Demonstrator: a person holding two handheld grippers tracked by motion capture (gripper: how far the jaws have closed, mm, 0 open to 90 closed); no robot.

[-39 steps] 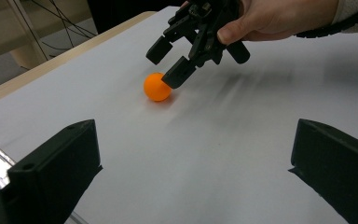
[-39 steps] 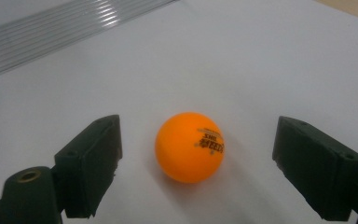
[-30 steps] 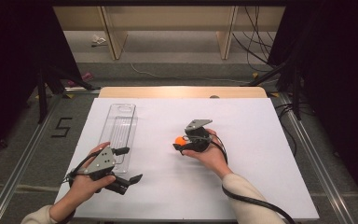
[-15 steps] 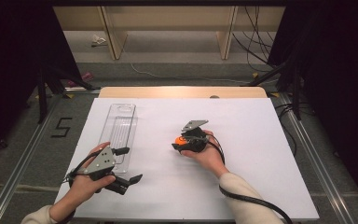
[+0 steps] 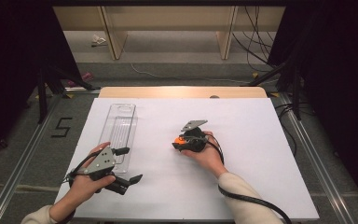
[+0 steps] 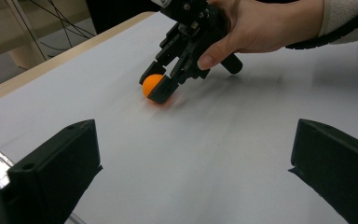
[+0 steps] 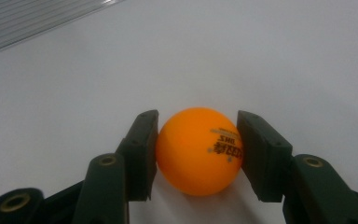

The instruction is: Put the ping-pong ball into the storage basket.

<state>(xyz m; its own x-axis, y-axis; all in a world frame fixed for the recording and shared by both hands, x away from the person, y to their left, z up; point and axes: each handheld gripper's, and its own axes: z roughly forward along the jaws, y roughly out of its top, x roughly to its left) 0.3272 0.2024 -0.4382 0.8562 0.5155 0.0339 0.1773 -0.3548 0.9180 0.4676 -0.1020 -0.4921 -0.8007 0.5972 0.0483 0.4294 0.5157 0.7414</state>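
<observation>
Orange ball (image 7: 199, 151) sits pinched between the fingers of your right gripper (image 5: 182, 142), low on the desk (image 5: 261, 140) near its middle, seemingly touching the white surface, though the close view is too tight to be sure. Your left gripper (image 5: 126, 164) rests by the near left corner, fingers spread wide and holding nothing. Between them, toward the left edge, lies a clear plastic tray (image 5: 119, 130), just beside the left gripper.
</observation>
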